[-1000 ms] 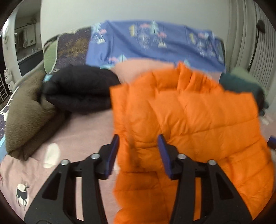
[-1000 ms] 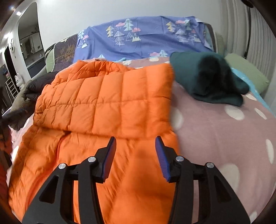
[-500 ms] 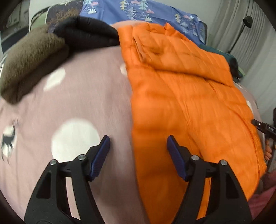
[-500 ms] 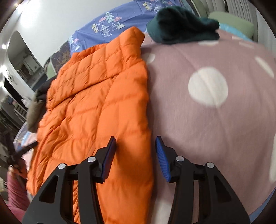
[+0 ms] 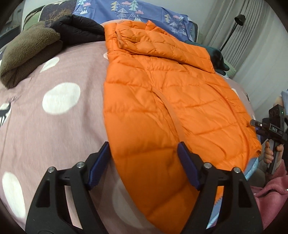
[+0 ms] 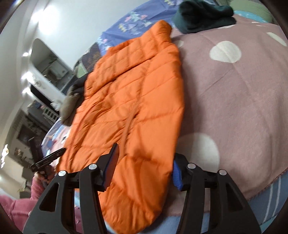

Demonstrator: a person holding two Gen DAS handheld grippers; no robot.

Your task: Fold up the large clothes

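Observation:
An orange puffer jacket (image 5: 171, 99) (image 6: 129, 100) lies flat on the pink dotted blanket (image 5: 54, 126), collar end far, its upper part folded down over the body. The hem hangs over the near edge of the bed. My left gripper (image 5: 143, 145) hovers over the hem's left corner; its jaws are opening, with the jacket's edge under the gap and neither pad pressing it. My right gripper (image 6: 145, 153) stands open over the hem's right corner, the cloth passing between the pads (image 6: 177, 172) without being pinched. Each gripper also shows at the other view's edge.
A brown fleece (image 5: 27, 52) and a black garment (image 5: 79, 28) lie rolled at the far left. A dark green garment (image 6: 203, 16) sits far right, with a blue tree-print pillow (image 5: 135, 9) behind. A lamp (image 5: 237, 19) stands by the curtain. The person's pink sleeve (image 6: 18, 203) is beside the bed.
Both grippers have drawn back from the jacket's upper part to its hem at the near bed edge and tilted down. The left jaws spread wider. The folded upper part now lies flat.

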